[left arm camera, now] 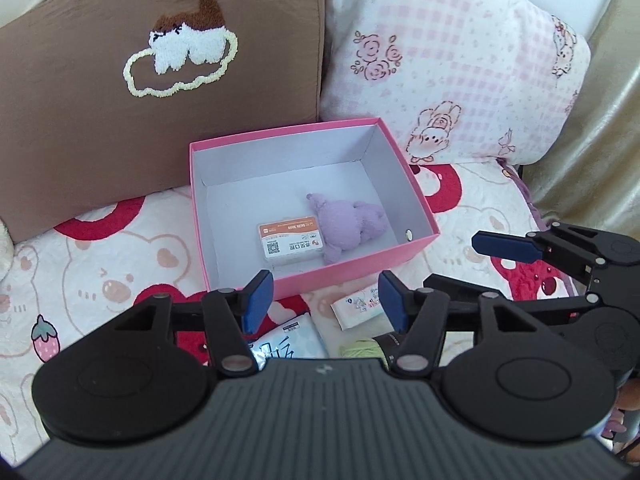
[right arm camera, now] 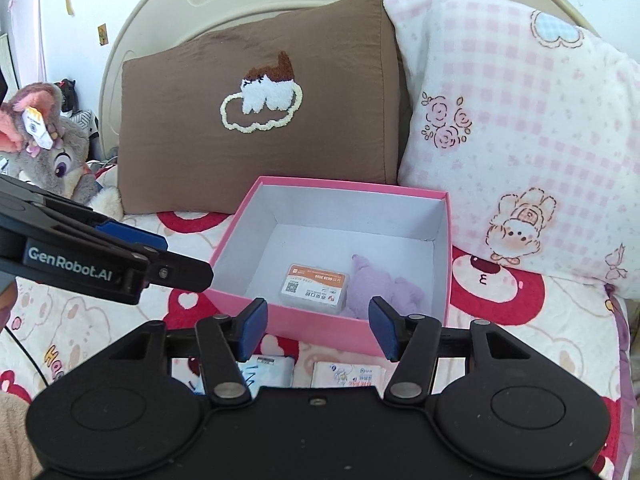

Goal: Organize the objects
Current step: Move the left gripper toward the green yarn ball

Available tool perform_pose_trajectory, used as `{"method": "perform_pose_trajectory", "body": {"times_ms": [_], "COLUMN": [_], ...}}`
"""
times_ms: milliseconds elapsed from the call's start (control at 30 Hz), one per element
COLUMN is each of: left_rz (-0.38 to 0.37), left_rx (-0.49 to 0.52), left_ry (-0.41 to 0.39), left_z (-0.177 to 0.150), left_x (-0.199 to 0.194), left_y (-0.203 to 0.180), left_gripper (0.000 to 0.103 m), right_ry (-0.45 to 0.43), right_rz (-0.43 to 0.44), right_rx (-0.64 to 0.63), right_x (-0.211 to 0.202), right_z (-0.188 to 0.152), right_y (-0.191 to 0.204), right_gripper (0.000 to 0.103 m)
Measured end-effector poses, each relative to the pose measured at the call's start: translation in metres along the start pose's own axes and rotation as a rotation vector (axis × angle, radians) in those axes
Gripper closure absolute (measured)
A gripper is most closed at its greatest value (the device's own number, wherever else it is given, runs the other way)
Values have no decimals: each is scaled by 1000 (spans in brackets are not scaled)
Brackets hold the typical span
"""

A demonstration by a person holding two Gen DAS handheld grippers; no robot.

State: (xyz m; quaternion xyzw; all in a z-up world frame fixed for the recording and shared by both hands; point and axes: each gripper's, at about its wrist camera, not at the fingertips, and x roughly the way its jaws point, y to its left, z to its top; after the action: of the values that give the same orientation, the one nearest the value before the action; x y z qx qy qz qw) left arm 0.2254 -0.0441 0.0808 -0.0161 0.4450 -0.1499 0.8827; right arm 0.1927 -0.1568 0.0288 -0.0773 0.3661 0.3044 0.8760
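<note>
Both your left gripper [left arm camera: 324, 300] and right gripper [right arm camera: 318, 328] hang part open, empty. The tissue pack [left arm camera: 358, 306] by the box's [left arm camera: 416, 190] near edge looks soft, light: pinch its short sides.

We see pink box [left arm camera: 416, 200], lid off, white inside, upright on bedspread before pillows. Inside, near front wall: clear plastic case [left arm camera: 289, 243] with orange-white label, flat; purple plush toy [left arm camera: 350, 229] lying just beside it, touching. Outside, before box: tissue pack [left arm camera: 356, 306], blue-white packet [left arm camera: 286, 342], green yarn [left arm camera: 360, 349].
</note>
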Motion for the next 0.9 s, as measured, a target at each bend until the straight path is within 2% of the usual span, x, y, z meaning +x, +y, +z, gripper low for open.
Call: {"method": "perform_pose_trajectory", "body": {"times_ms": [67, 200, 333, 467, 567, 733, 900], "left_rz": [-7, -21, -44, -55, -76, -83, -68], "left_rx": [18, 25, 32, 36, 31, 8, 27], "left_ry": [2, 26, 35, 35, 43, 30, 3], "left_z": [-5, -14, -23, -32, -40, -53, -64], "left_x": [-4, -7, -12, -16, -15, -16, -19], "left_y": [-3, -7, -9, -11, -12, -12, -14], "left_gripper": [39, 37, 33, 27, 22, 20, 20], "right_ry": [1, 11, 13, -11, -31, -51, -76], "right_rz": [7, 22, 32, 36, 50, 53, 45], "right_rx": [-2, 0, -25, -57, -74, -101, -140], "right_x": [-7, -19, -29, -40, -46, -52, -57], "right_z": [-3, -11, -20, -34, -46, -59, -73], "right_y": [1, 2, 6, 11, 13, 16, 20], "right_gripper": [36, 33, 26, 16, 15, 14, 7]}}
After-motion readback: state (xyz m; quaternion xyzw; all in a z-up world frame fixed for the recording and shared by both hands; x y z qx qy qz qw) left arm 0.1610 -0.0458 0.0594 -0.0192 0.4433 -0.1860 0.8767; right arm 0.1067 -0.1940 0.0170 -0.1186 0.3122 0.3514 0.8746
